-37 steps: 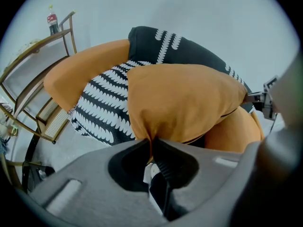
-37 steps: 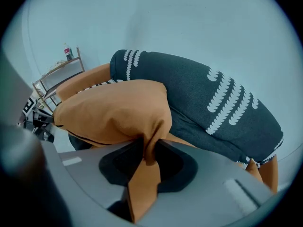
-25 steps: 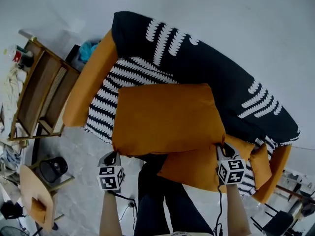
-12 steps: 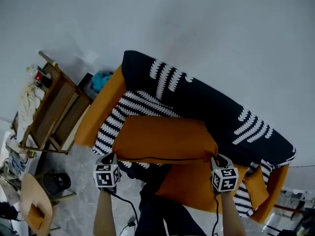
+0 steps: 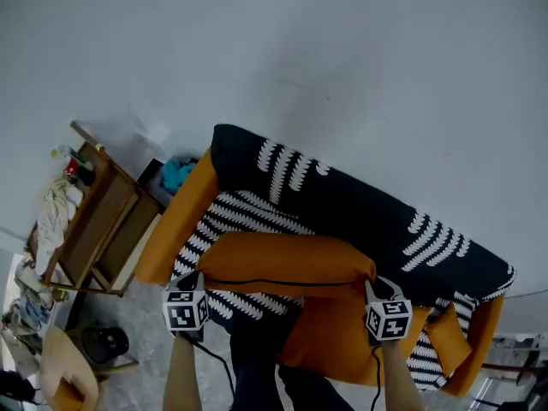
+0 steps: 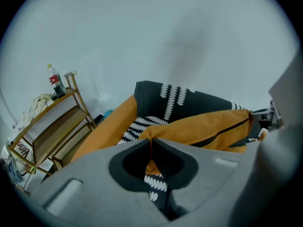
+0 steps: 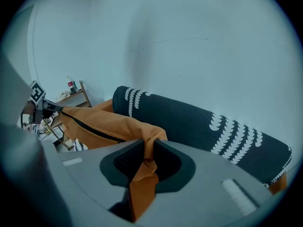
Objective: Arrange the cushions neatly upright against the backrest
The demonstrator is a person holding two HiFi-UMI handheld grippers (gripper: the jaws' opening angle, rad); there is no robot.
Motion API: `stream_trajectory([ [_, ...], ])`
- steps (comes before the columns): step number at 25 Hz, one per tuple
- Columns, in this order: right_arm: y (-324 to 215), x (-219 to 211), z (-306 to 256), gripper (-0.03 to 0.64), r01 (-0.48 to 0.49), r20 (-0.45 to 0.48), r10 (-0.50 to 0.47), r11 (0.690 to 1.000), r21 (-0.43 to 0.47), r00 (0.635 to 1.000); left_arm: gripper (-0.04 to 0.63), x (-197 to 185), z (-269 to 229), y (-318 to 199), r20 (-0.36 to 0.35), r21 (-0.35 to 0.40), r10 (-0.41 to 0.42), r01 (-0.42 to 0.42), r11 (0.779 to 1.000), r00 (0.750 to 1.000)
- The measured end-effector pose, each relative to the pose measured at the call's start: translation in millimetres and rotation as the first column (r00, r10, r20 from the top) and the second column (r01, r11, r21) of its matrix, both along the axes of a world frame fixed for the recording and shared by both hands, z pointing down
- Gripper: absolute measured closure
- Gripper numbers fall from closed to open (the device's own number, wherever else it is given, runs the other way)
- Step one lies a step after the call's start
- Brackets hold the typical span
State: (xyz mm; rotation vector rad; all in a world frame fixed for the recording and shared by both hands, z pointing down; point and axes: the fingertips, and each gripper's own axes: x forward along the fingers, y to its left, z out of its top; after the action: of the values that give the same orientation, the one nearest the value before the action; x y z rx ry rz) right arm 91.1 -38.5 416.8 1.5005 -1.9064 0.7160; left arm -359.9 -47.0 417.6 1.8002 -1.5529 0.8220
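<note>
An orange cushion (image 5: 282, 262) with a dark zip line hangs level between my two grippers, in front of the sofa's black backrest (image 5: 360, 205) with its white leaf print. My left gripper (image 5: 199, 274) is shut on the cushion's left corner (image 6: 150, 137). At the other end my right gripper (image 5: 370, 282) is shut on the right corner (image 7: 147, 143), with cloth bunched between its jaws. A second orange cushion (image 5: 334, 341) lies on the seat under the held one. A third (image 5: 445, 324) leans by the right armrest.
The sofa has orange armrests (image 5: 175, 221) and a black-and-white patterned seat (image 5: 235, 217). A wooden shelf rack (image 5: 90, 221) with clutter and a bottle (image 6: 56, 82) stands left of it. A chair (image 5: 60, 371) and a dark bin (image 5: 107, 342) sit on the floor at the lower left.
The cushion has tipped from lying flat and broad to edge-on, lifted between both grippers. The view has swung up toward the wall, so the sofa sits lower in the picture.
</note>
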Motion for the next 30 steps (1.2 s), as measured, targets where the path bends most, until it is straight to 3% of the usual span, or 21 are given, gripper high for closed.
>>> stream_trajectory([
  [7,-23,-10,-20,0.54,-0.097,-0.012,0.097,0.995,0.031,0.995,0.577,-6,-21,-57,-0.027,0.025,0.066,-0.065,0.998,0.997],
  [17,-70,-32,-65,0.54,-0.262,0.005,0.262,0.96,0.098,0.965,0.578,-19,-52,-159,-0.042,0.024,0.195,-0.194,0.981,0.98],
  [30,-95,-63,-61,0.54,-0.365,0.034,0.363,0.929,0.07,0.931,0.58,-24,-73,-264,-0.001,0.067,0.298,-0.297,0.952,0.955],
])
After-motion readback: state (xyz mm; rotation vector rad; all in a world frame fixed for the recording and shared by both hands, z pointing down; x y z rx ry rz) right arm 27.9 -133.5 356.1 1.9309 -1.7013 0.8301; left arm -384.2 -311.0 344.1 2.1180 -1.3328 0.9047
